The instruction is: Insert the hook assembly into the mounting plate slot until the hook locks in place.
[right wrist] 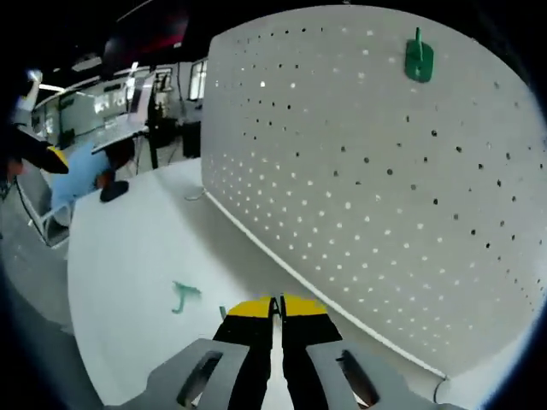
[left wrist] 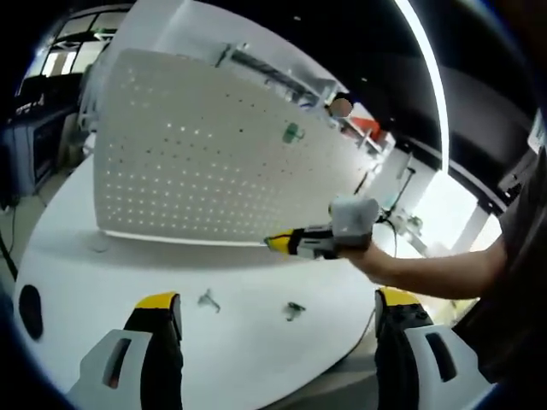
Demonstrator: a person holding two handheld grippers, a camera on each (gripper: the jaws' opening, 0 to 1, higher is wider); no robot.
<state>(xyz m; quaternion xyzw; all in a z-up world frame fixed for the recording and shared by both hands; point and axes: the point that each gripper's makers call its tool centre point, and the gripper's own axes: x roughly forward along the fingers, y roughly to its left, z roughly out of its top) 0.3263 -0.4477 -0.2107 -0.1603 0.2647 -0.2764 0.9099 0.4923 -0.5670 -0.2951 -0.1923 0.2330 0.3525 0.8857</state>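
Two loose hooks lie on the white table [left wrist: 256, 342] ahead of the left gripper [left wrist: 278, 320], whose jaws stand wide and empty: a grey hook [left wrist: 208, 300] and a green hook [left wrist: 294, 310]. One green hook [right wrist: 419, 60] already hangs on the pegboard [right wrist: 385, 196], high above the right gripper [right wrist: 279, 312], whose jaws are pressed together; whether they pinch anything I cannot tell. Risk: a tilted hook may jam in its hole or drop. Nothing blocks the board.

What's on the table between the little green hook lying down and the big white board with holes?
In the right gripper view, nothing: bare white table lies between the green hook and the pegboard.
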